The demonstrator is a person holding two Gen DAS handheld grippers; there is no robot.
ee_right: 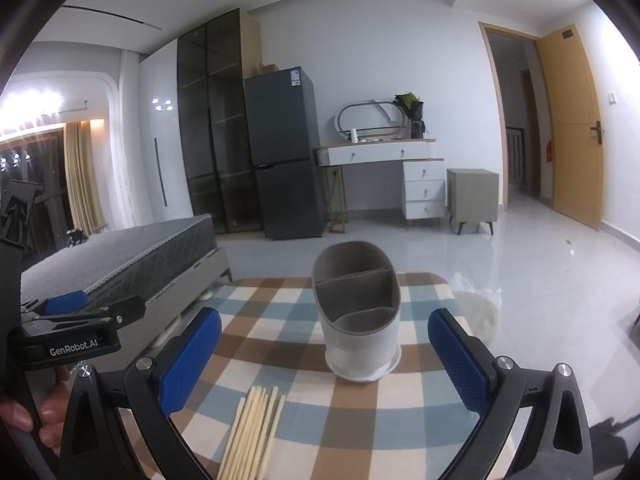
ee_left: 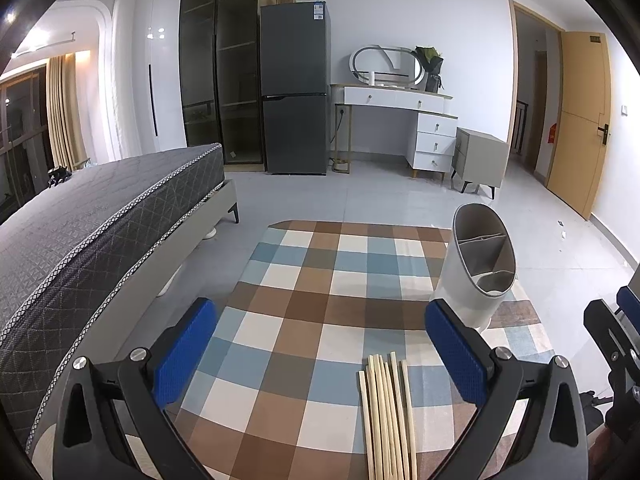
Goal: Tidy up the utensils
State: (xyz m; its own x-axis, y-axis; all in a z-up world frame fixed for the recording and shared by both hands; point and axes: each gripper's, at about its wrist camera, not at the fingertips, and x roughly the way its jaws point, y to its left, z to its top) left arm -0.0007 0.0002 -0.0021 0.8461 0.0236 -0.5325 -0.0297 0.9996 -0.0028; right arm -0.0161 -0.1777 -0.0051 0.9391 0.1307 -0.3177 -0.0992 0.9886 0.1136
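Several wooden chopsticks (ee_left: 387,416) lie side by side on the checked tablecloth (ee_left: 304,320), near its front edge. A white utensil holder (ee_left: 478,264) with grey divided compartments stands upright on the cloth, empty. My left gripper (ee_left: 320,344) is open and empty, with the chopsticks between its pads and closer to the right one. In the right wrist view the holder (ee_right: 360,312) stands straight ahead and the chopsticks (ee_right: 254,432) lie at the lower left. My right gripper (ee_right: 324,356) is open and empty, just short of the holder.
The left gripper body (ee_right: 68,332) shows at the left of the right wrist view. A grey bed (ee_left: 92,224) runs along the table's left side. A fridge (ee_left: 294,88), a white dresser (ee_left: 404,120) and an open door (ee_left: 576,120) stand far behind.
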